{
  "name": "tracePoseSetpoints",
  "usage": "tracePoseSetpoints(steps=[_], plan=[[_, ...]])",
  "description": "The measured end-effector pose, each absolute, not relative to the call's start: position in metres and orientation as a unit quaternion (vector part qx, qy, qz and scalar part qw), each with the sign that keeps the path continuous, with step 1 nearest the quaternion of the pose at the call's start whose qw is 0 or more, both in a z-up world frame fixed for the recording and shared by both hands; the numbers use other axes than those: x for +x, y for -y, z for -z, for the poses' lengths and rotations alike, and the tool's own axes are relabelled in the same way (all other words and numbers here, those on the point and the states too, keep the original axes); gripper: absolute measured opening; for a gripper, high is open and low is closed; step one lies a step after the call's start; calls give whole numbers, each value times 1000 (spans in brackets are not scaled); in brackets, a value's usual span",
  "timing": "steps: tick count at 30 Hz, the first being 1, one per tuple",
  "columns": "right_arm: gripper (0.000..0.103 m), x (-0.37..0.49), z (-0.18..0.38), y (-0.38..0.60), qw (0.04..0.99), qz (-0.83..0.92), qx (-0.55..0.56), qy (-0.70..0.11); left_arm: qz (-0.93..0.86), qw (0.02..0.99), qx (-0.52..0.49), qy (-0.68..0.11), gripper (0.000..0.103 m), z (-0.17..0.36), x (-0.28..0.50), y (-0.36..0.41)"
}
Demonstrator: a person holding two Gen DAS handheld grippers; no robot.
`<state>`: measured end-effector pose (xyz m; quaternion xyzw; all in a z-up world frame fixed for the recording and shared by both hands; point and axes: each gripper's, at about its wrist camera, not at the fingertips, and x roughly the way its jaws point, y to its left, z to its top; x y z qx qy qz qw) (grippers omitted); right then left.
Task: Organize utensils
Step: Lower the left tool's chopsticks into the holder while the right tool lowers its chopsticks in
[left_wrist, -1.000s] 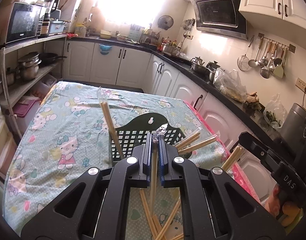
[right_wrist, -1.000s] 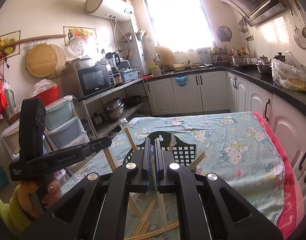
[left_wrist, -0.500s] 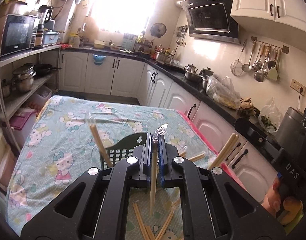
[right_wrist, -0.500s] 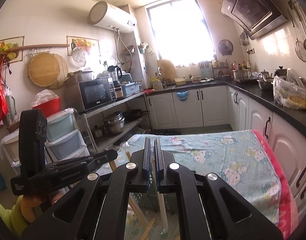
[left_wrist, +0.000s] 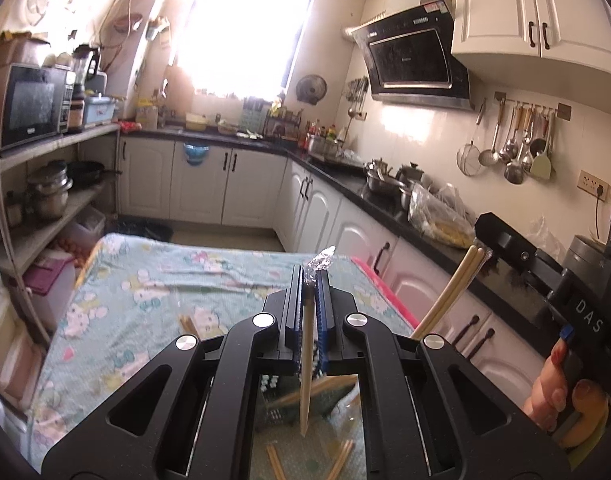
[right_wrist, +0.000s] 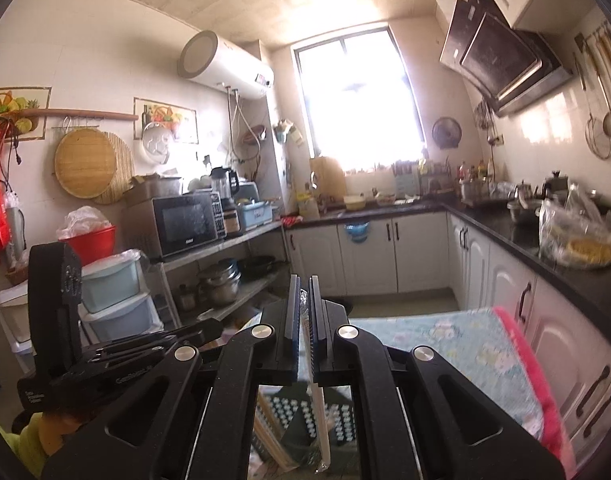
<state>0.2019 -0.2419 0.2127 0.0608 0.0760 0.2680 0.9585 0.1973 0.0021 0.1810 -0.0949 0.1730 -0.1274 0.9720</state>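
My left gripper (left_wrist: 310, 276) is shut on a pair of wooden chopsticks in a clear wrapper (left_wrist: 305, 360); the pair hangs straight down above a dark green slotted basket (left_wrist: 283, 410). My right gripper (right_wrist: 303, 280) is shut on another wrapped pair of chopsticks (right_wrist: 319, 420), also hanging over the basket (right_wrist: 301, 420). In the left wrist view the right gripper (left_wrist: 483, 240) shows at the right, its chopsticks (left_wrist: 445, 292) slanting down. Loose chopsticks (left_wrist: 275, 460) lie on the cloth below, and another pair (left_wrist: 187, 324) lies further out.
The table carries a cartoon-print cloth (left_wrist: 145, 280) with a pink edge (right_wrist: 537, 380) near the white cabinets (left_wrist: 345, 232). A shelf rack with pots and a microwave (right_wrist: 185, 224) stands to the left. A hand (left_wrist: 553, 384) holds the right gripper's handle.
Both grippers have risen with their chopsticks, so the basket and table have slid down in both views. The jaws stay shut on the chopsticks.
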Motion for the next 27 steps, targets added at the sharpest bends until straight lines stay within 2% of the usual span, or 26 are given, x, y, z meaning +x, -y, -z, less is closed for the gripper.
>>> tracePoseSetpoints(steps=[11,27], plan=[[4,224,-231,245,966,-248,55,-43,98,981,-83,-144,3,-197,211,1],[4,262,-191,239,966,-240,62,-70,63,979,-106,-163,3,-161,251,-5]])
